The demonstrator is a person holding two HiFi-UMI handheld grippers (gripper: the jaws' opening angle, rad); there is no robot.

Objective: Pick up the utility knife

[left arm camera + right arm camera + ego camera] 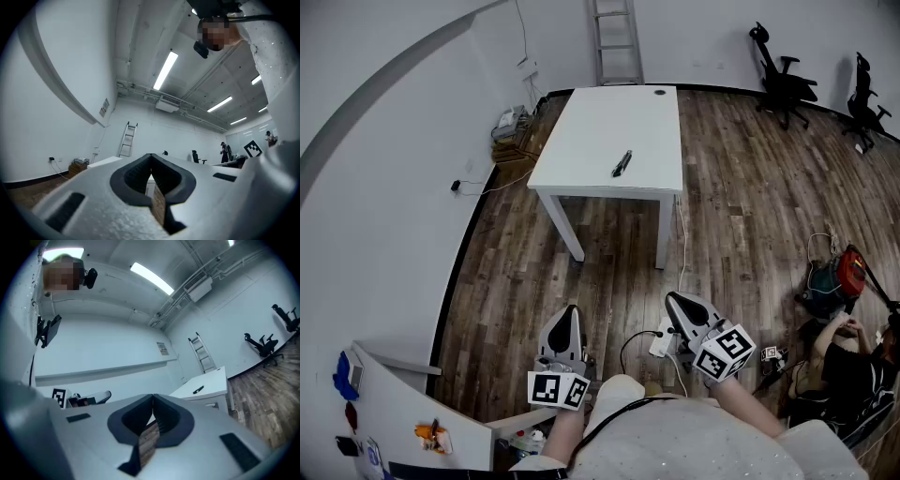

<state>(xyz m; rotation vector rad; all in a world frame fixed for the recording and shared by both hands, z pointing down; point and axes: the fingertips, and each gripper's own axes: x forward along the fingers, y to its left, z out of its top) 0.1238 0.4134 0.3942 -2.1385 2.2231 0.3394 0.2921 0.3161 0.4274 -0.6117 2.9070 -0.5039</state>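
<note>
The dark utility knife (622, 163) lies on the white table (581, 141), near its front right part, far ahead of me. In the right gripper view the utility knife (198, 390) shows as a small dark sliver on the distant table (211, 383). My left gripper (570, 312) is held low by my body, its jaws shut with nothing between them. My right gripper (673, 299) hangs beside it, also shut and empty. Both are well short of the table. The left gripper (151, 159) points toward the table's left end; the right gripper (153, 399) aims left of it.
A ladder (617, 42) leans on the far wall behind the table. Two black office chairs (785, 80) stand at the back right. A red machine (844, 274) and a seated person (848, 361) are on the right. A white power strip (664, 341) and cables lie on the wood floor.
</note>
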